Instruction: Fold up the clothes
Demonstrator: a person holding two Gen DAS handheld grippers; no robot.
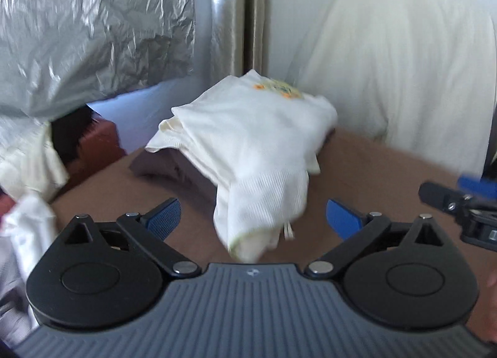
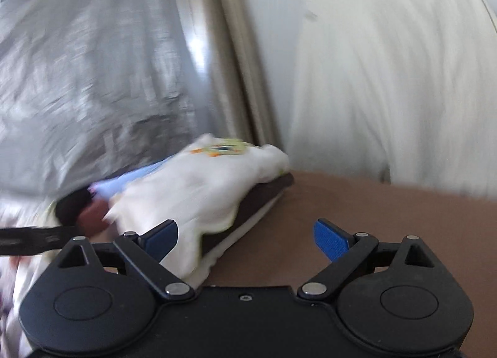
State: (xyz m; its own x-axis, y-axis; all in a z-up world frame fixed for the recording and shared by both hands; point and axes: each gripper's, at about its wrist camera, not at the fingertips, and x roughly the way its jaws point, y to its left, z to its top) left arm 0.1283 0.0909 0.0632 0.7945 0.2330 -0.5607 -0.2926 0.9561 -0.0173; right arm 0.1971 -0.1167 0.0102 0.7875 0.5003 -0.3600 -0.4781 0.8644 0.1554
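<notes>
A folded cream garment (image 1: pixel 248 134) with a yellow and orange print lies on top of a dark folded garment (image 1: pixel 174 168) on the brown table (image 1: pixel 372 171). One ribbed end hangs forward toward my left gripper (image 1: pixel 253 221), which is open and empty just in front of it. My right gripper (image 2: pixel 245 238) is open and empty; the stack (image 2: pixel 202 190) lies ahead and left of it, beside its left finger (image 2: pixel 161 240). The right gripper also shows at the right edge of the left wrist view (image 1: pixel 459 199).
A silver crinkled plastic cover (image 1: pixel 77 31) hangs at the left. A cream cloth (image 1: pixel 388 62) drapes against the wall at the back right. More light clothes (image 1: pixel 25 202) lie off the table's left edge, near a reddish-brown box (image 1: pixel 96 143).
</notes>
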